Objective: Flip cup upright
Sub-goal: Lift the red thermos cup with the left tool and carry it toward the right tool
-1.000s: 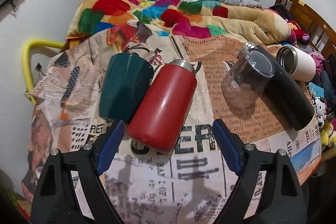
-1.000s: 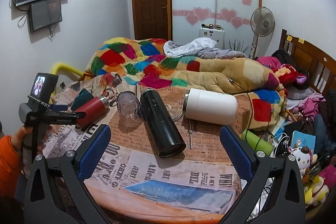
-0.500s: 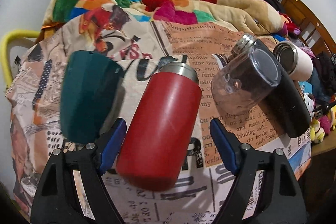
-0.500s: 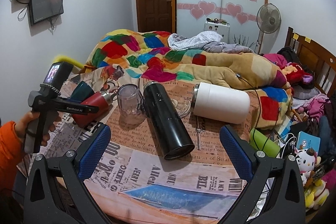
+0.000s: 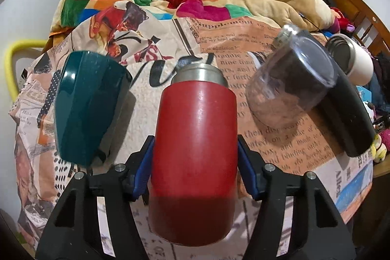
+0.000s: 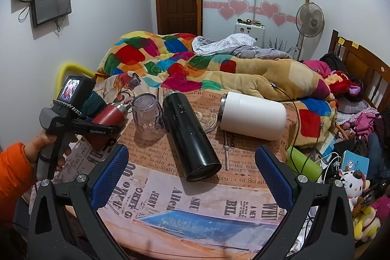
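Observation:
A red cup with a steel rim (image 5: pixel 195 150) lies on its side on the table, rim pointing away. My left gripper (image 5: pixel 195 162) has its blue pads against both sides of the red cup and is shut on it. In the right wrist view the red cup (image 6: pixel 109 113) shows at the left, held by the left gripper (image 6: pixel 80 124). My right gripper (image 6: pixel 191 172) is open and empty above the table's near edge.
A teal cup (image 5: pixel 82 106) stands upside down left of the red one. A clear cup (image 5: pixel 290 89) stands upside down on the right. A black flask (image 6: pixel 191 135) and a white flask (image 6: pixel 253 116) lie on their sides. The newspaper-print table (image 6: pixel 195 211) meets a bed behind.
My left gripper has moved forward around the red cup and closed its pads on it. My right gripper has stayed open and shifted only slightly.

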{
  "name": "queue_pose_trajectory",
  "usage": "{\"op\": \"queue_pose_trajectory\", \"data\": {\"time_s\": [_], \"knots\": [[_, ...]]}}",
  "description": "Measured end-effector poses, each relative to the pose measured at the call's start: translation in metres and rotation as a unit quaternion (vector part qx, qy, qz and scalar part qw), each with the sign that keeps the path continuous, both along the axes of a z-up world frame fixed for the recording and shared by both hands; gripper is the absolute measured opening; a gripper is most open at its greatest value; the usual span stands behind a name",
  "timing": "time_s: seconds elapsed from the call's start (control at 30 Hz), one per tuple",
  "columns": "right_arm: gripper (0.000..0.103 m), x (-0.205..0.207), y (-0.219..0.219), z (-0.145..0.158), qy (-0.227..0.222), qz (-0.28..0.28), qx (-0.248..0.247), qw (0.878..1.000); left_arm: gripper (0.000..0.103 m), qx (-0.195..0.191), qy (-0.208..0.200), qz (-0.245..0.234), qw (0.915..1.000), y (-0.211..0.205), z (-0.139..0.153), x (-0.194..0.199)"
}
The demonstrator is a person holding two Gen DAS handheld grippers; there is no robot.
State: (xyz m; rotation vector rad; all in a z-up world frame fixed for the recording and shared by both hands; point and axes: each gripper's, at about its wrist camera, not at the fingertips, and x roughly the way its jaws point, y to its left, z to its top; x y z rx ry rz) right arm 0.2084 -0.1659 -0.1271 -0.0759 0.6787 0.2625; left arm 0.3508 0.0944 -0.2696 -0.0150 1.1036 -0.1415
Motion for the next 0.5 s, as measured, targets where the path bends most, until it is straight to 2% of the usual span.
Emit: {"op": "queue_pose_trajectory", "data": {"time_s": [0.23, 0.5], "knots": [[0.103, -0.007, -0.002, 0.005, -0.006, 0.000, 0.001, 1.000, 0.062, 0.010, -0.020, -0.015, 0.9997, -0.013, 0.023, -0.032], [0.103, -0.021, -0.006, 0.015, -0.020, 0.002, 0.007, 1.000, 0.061, 0.018, -0.065, -0.037, 0.9970, -0.031, 0.074, -0.072]]}}
